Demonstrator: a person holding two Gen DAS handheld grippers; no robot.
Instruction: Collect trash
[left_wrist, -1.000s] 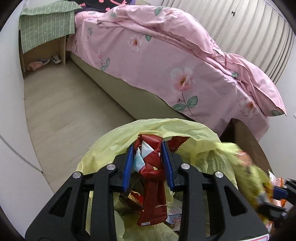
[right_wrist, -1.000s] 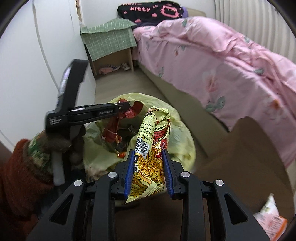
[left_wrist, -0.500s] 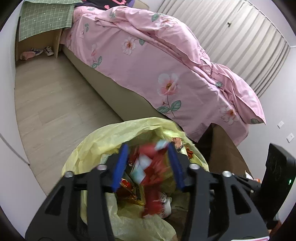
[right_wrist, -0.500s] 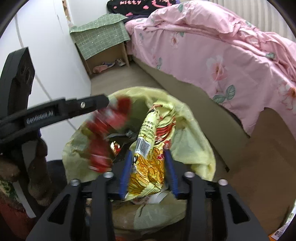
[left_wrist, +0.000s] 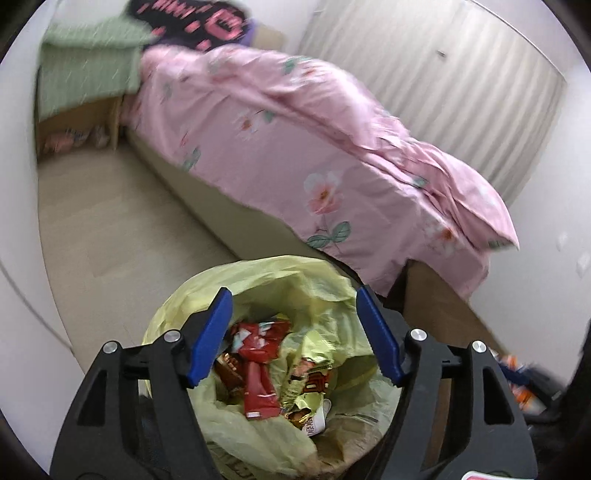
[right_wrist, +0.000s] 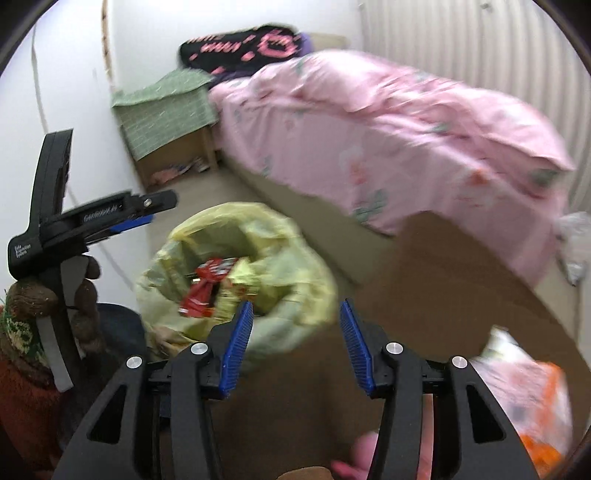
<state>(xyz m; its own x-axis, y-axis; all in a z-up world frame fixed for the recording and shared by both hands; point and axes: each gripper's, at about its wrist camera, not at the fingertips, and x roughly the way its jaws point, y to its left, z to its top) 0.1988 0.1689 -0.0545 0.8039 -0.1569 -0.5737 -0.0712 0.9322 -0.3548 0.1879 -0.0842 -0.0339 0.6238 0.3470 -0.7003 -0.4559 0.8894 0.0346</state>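
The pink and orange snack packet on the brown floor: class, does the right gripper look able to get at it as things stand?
Probably yes. The right gripper is empty, its jaws opening, and the pink and orange snack packet lies just to its right on the bare brown floor with nothing between them. The view is blurred, so this is only a judgement.

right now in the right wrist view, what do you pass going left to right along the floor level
gloved hand holding the left gripper → yellow trash bag with a red wrapper inside → bare brown floor → pink and orange snack bag
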